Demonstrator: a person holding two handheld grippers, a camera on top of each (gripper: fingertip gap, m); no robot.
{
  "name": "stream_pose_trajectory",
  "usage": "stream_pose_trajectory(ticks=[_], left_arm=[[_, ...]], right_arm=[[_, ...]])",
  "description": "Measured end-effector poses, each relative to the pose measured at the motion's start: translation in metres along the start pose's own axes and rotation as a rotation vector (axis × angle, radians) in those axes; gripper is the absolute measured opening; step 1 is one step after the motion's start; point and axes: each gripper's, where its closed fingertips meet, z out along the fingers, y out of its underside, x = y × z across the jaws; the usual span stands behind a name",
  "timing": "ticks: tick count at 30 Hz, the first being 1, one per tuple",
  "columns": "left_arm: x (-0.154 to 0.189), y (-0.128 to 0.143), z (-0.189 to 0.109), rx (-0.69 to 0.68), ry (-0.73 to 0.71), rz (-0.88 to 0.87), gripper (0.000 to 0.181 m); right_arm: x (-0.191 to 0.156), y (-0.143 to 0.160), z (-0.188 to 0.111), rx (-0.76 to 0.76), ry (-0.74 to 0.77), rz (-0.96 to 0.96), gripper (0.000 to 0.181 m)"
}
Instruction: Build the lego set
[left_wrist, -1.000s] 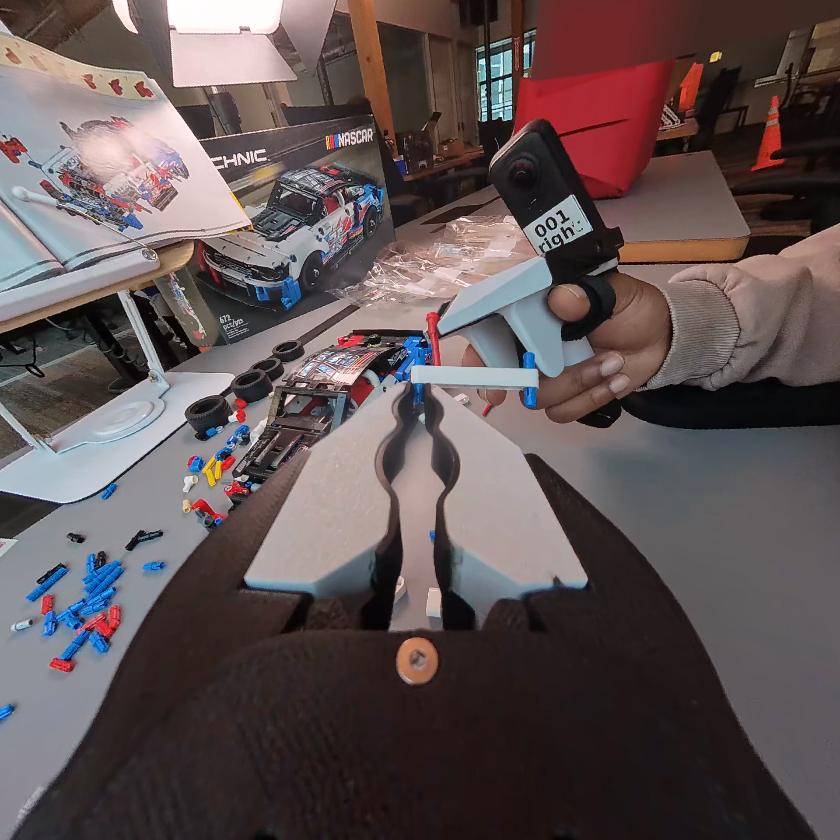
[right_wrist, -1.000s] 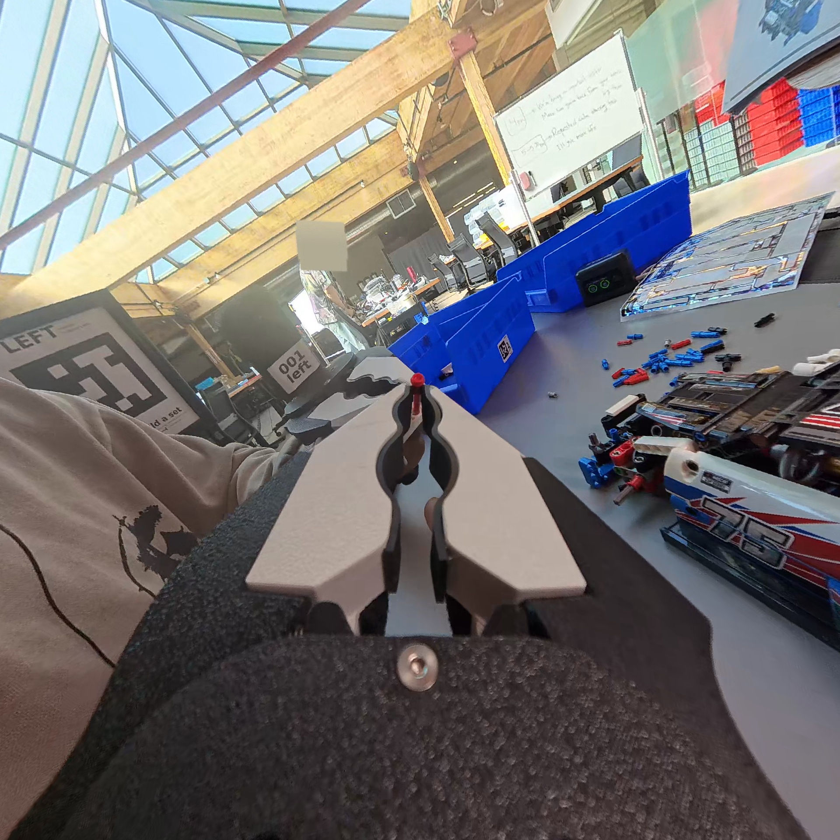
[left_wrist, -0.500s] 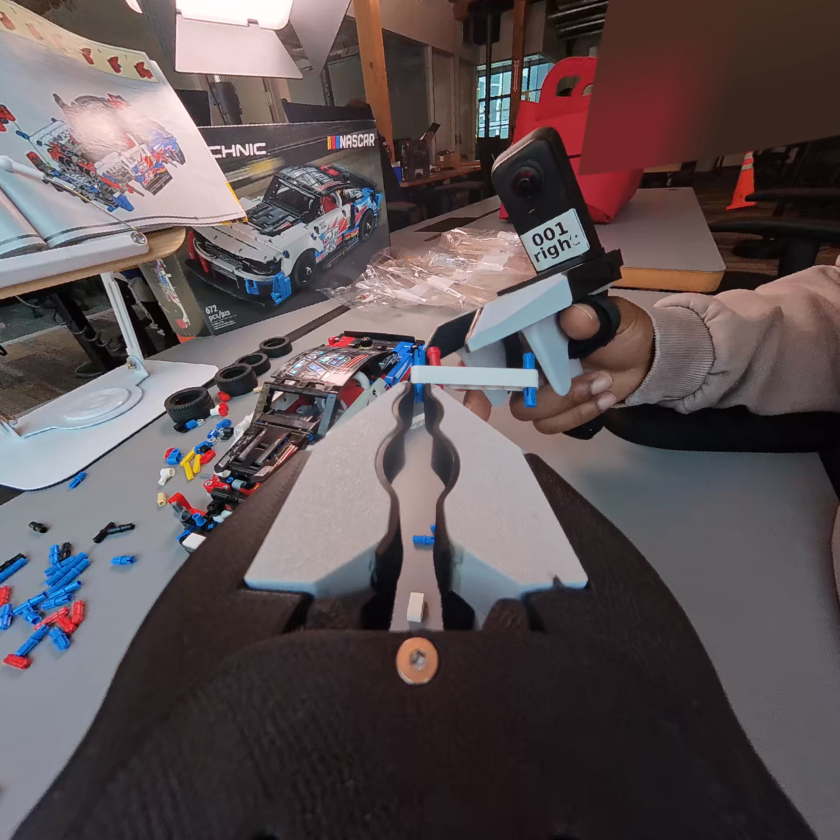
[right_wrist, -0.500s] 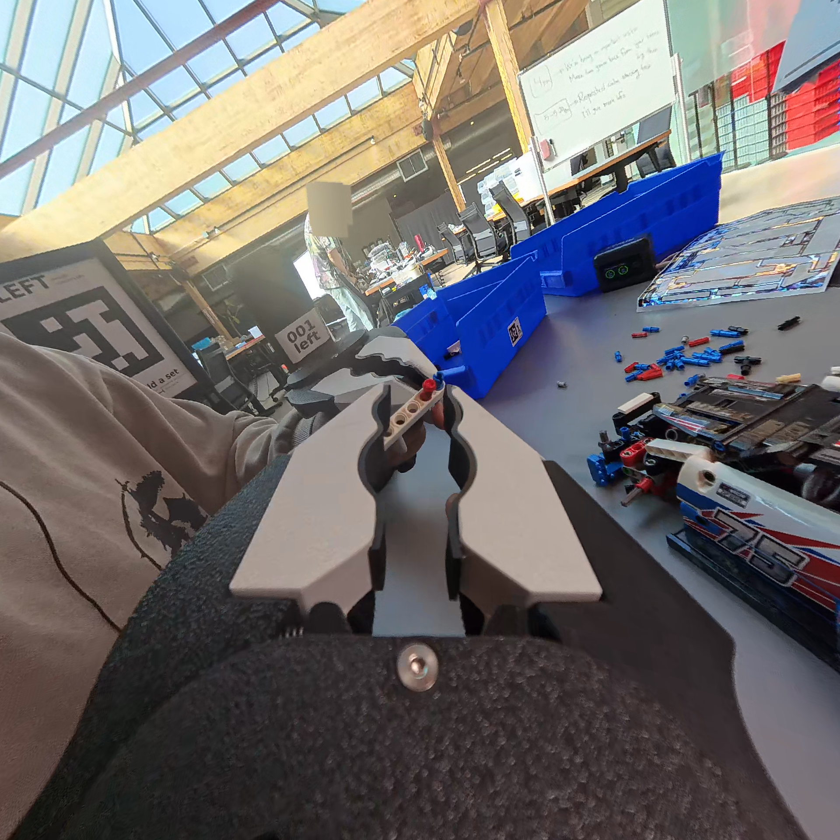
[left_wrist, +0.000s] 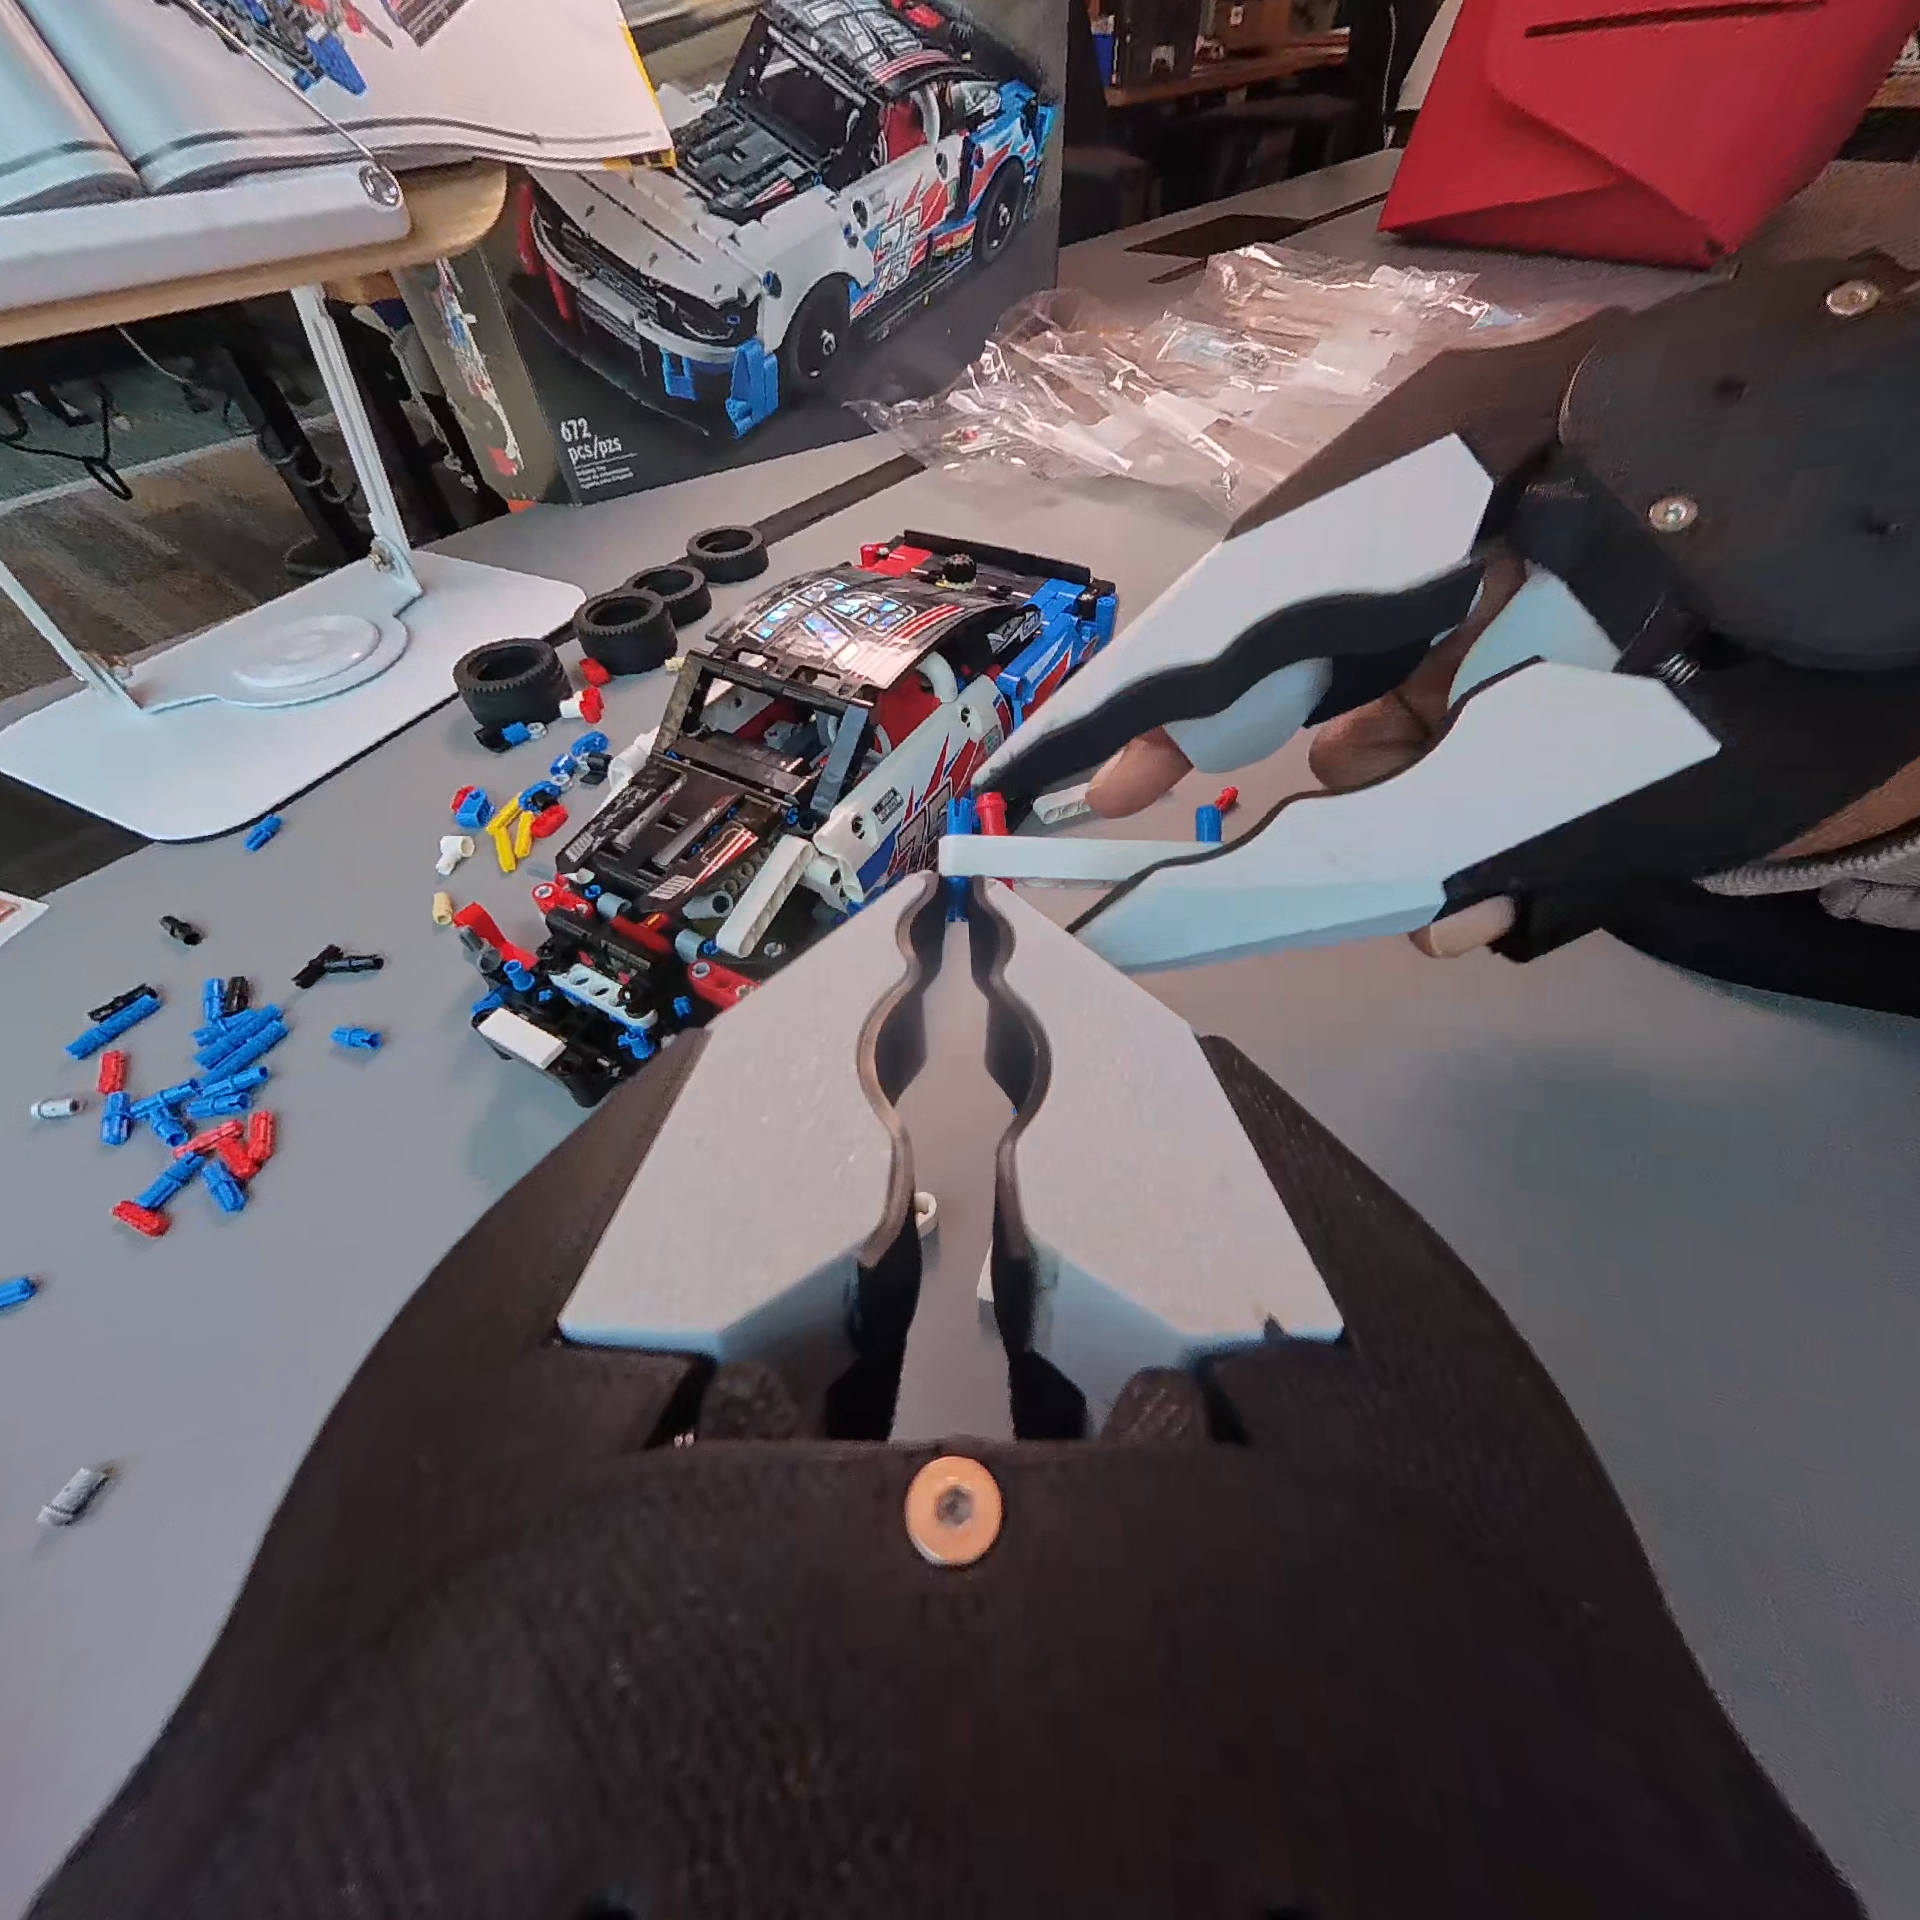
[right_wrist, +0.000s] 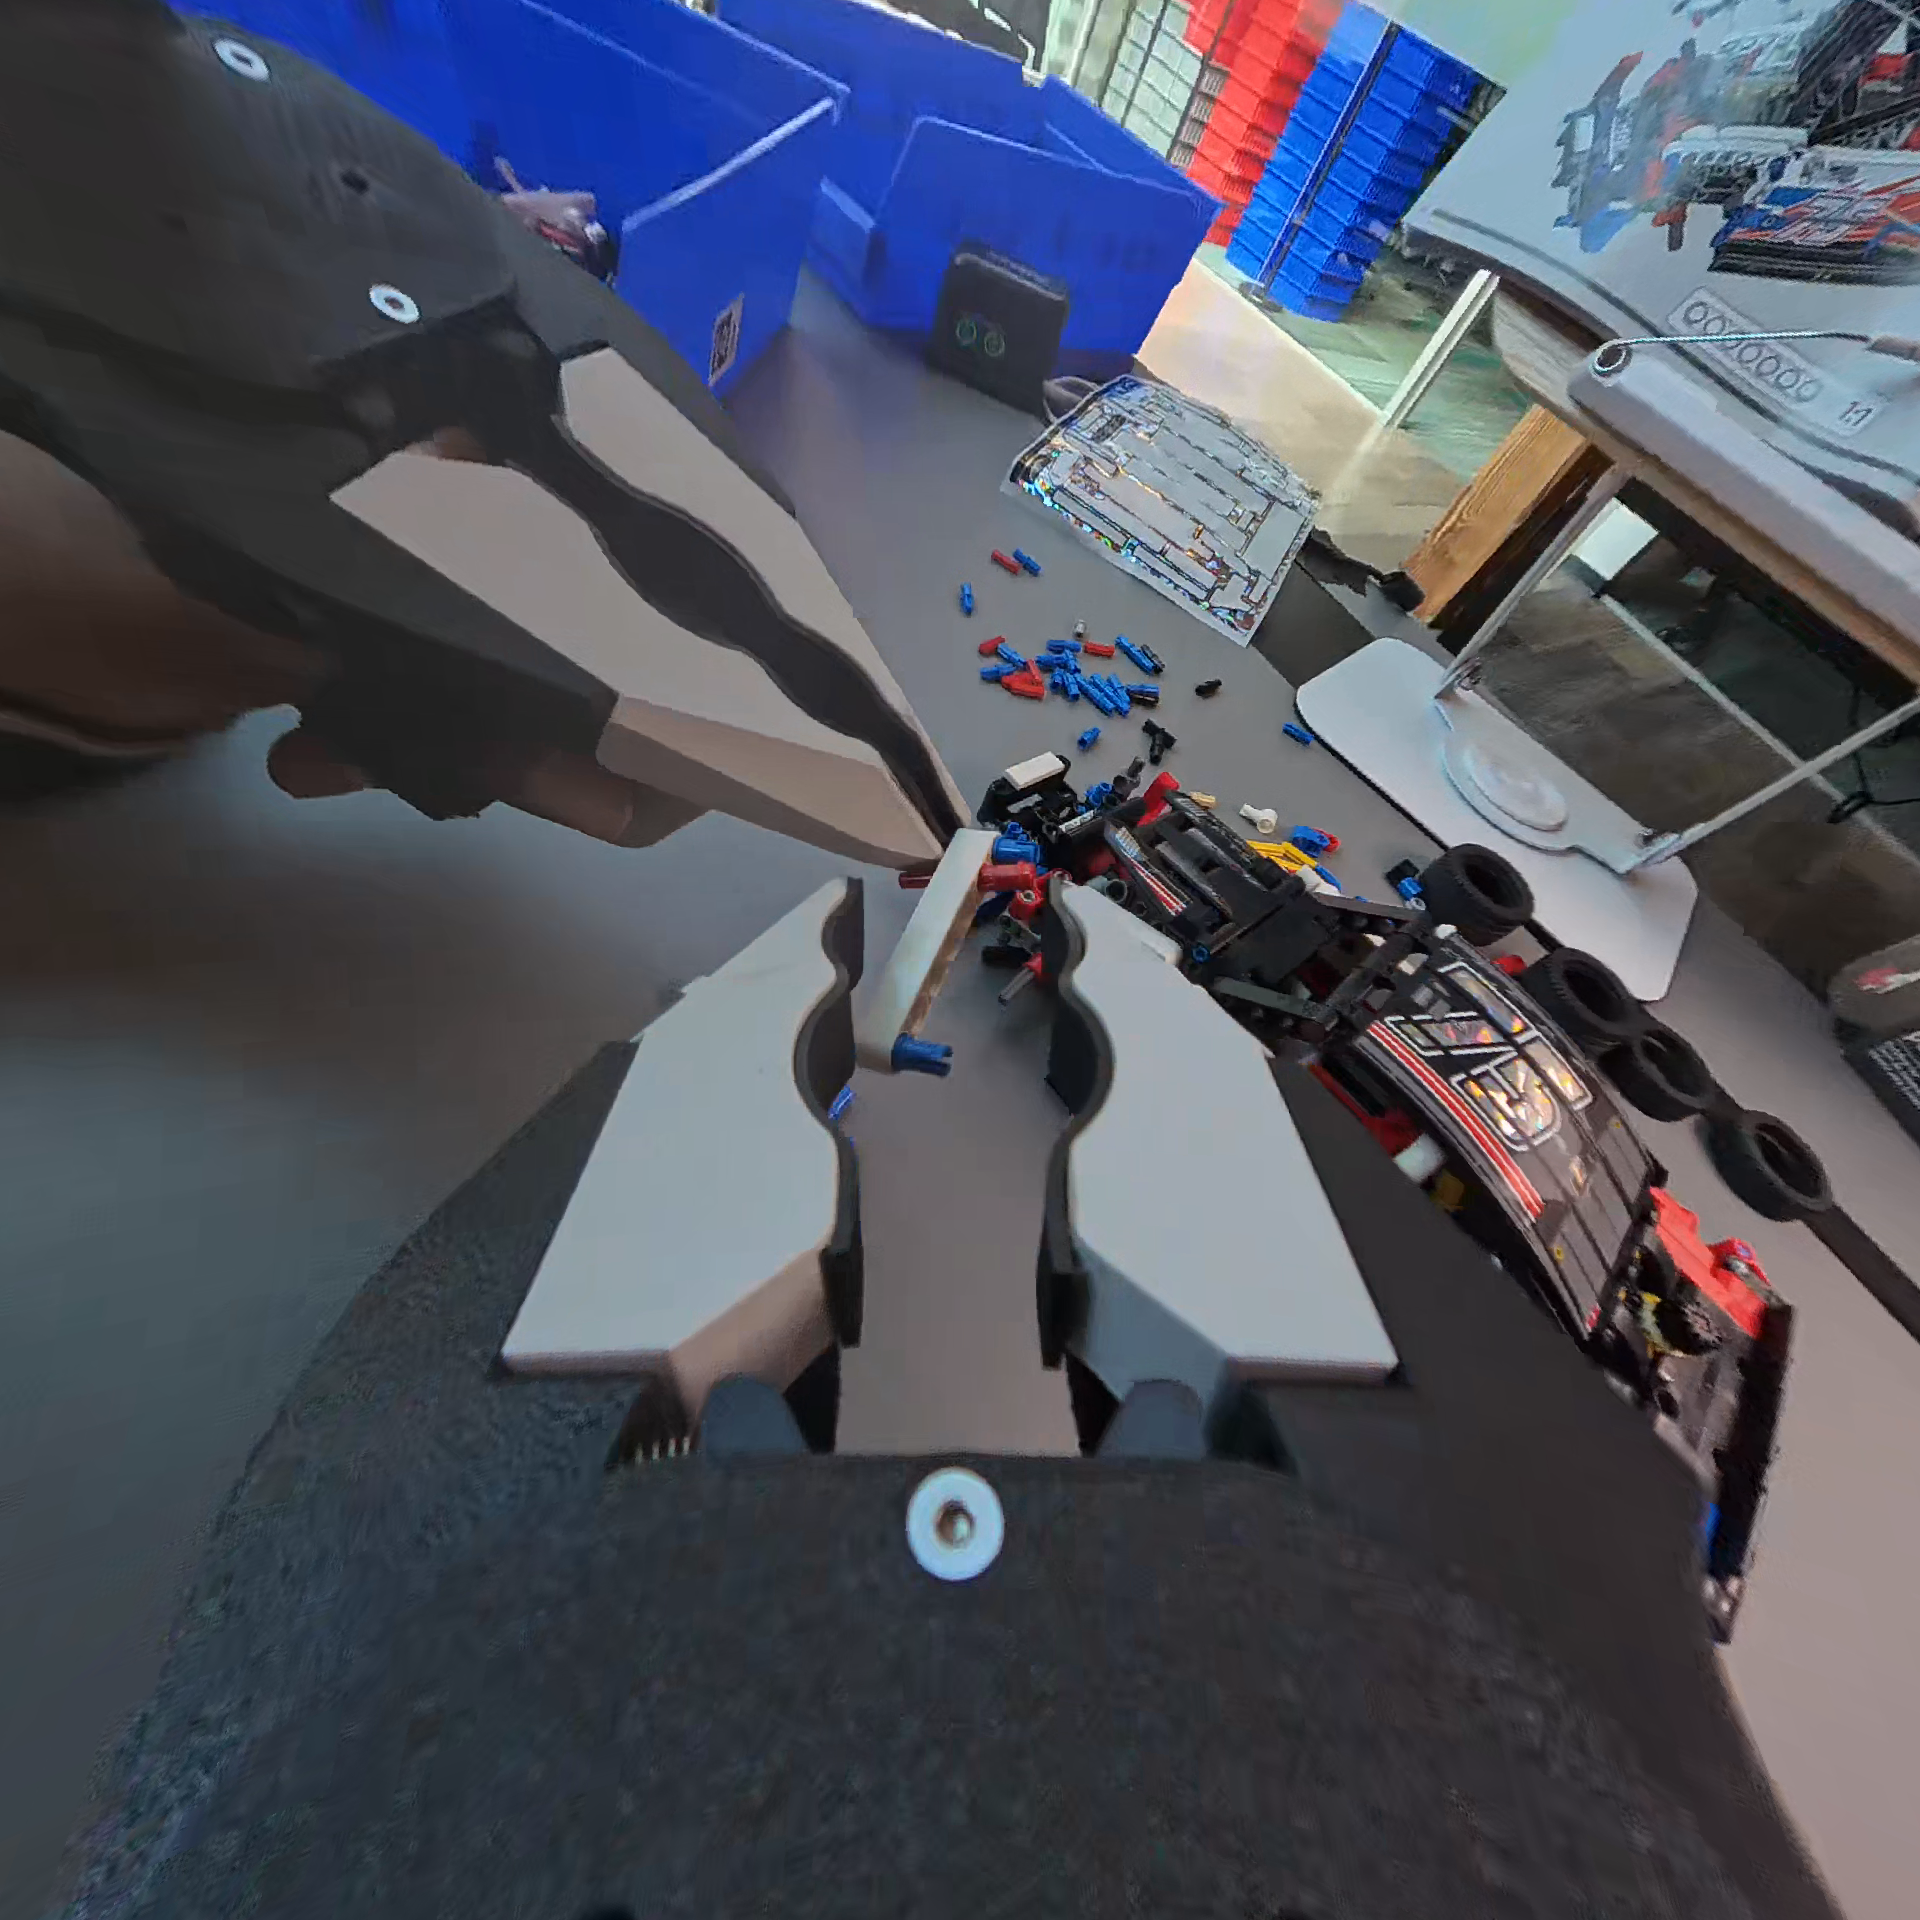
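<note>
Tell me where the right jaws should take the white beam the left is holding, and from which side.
Grip the white beam on its bare middle span, across its flat long faces. The left gripper pinches one end and pins stick out at both ends, so only the middle is clear. The right gripper, open, already straddles it; close from the free end.

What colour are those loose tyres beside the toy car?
Black tyres, clearest in the left wrist view.

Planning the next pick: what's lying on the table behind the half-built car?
Behind the car lie four loose black tyres in a row, then the set's box. Anything close against the car's far side is hidden by its body.
</note>
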Motion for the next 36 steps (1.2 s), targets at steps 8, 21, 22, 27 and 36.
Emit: stream_pose_trajectory(ticks=[8,21,22,27,36], left_arm=[[0.005,0.001,-0.003,0.01,0.108,-0.138,0.007],[0.027,0.002,-0.014,-0.041,0.576,-0.644,0.016],[0.027,0.004,-0.014,-0.054,0.563,-0.618,0.018],[0.03,0.015,-0.009,-0.119,0.451,-0.421,0.026],[0.024,0.019,-0.004,-0.111,0.374,-0.368,0.007]], right_arm=[[0.0,0.001,0.001,0.045,0.006,-0.163,0.024],[-0.023,0.011,-0.008,0.141,-0.21,-0.228,0.024],[-0.022,0.012,-0.007,0.138,-0.198,-0.236,0.024],[-0.012,0.012,-0.005,0.109,-0.1,-0.316,0.024],[-0.015,0.017,0.002,0.053,-0.028,-0.444,0.023]])
